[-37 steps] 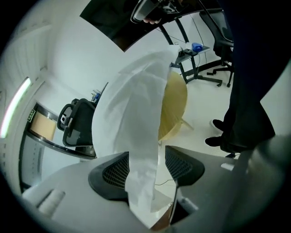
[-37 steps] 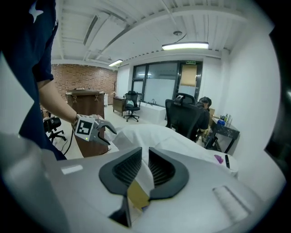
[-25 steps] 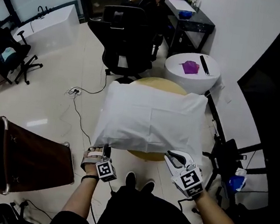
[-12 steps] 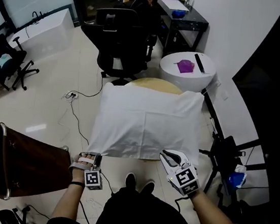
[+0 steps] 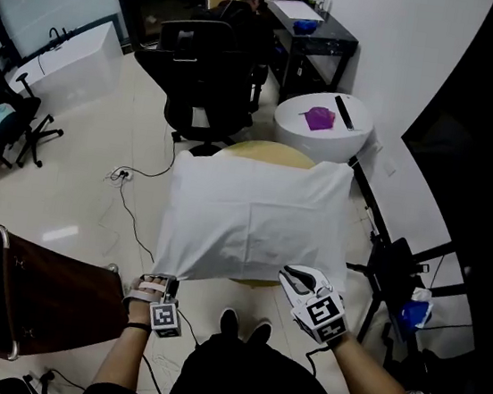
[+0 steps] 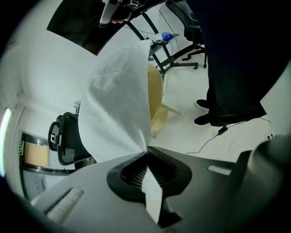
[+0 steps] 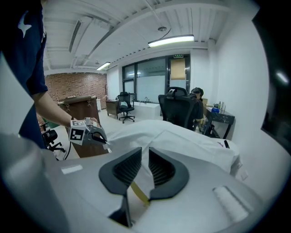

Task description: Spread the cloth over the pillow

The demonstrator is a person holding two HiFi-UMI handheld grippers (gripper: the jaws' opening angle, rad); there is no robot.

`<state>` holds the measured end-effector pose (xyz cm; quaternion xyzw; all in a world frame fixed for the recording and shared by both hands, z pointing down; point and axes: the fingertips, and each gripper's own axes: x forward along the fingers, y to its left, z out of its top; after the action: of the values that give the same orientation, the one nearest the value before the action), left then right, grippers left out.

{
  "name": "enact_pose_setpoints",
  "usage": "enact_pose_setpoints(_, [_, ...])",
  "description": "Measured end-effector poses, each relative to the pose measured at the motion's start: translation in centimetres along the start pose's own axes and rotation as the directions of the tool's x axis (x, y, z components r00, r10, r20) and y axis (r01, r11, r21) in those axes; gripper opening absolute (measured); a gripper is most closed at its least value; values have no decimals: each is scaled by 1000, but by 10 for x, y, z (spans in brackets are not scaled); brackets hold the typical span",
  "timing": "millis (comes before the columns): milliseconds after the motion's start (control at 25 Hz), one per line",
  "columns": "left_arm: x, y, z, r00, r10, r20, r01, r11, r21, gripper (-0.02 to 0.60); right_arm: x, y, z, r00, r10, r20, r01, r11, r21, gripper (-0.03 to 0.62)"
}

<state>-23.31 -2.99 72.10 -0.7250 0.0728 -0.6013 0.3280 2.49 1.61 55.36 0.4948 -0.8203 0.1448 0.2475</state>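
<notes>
A white cloth point(image 5: 258, 211) lies spread over a bulky pillow shape on a round yellowish table point(image 5: 266, 152); the pillow itself is hidden beneath it. My left gripper point(image 5: 168, 280) is at the cloth's near left corner, shut on it. In the left gripper view the cloth point(image 6: 118, 104) runs up from the closed left gripper point(image 6: 148, 154). My right gripper point(image 5: 295, 275) holds the near right edge. In the right gripper view, the cloth point(image 7: 182, 136) and a yellow tag sit pinched in my right gripper point(image 7: 144, 157). The left gripper point(image 7: 93, 134) shows across from it.
Behind the table stands a white round side table point(image 5: 317, 138) with a purple thing on it. A black office chair point(image 5: 211, 70) and a seated person point(image 5: 241, 2) at a dark desk are farther back. A brown wooden case point(image 5: 35, 294) stands left, a black stand point(image 5: 395, 265) right.
My left gripper has drawn back toward me and slightly left with the cloth's near left corner. The right gripper keeps its hold on the near right edge.
</notes>
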Motion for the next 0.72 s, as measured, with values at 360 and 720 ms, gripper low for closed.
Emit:
enact_pose_setpoints(360, [-3, 18, 3, 998, -35, 44, 41, 991, -127, 24, -11, -13, 8, 999, -44, 23, 43, 999, 27, 57])
enact_pose_setpoints(720, [-53, 47, 33, 959, -122, 256, 227, 872, -434, 89, -33, -26, 27, 992, -95, 79, 90, 994, 66, 40])
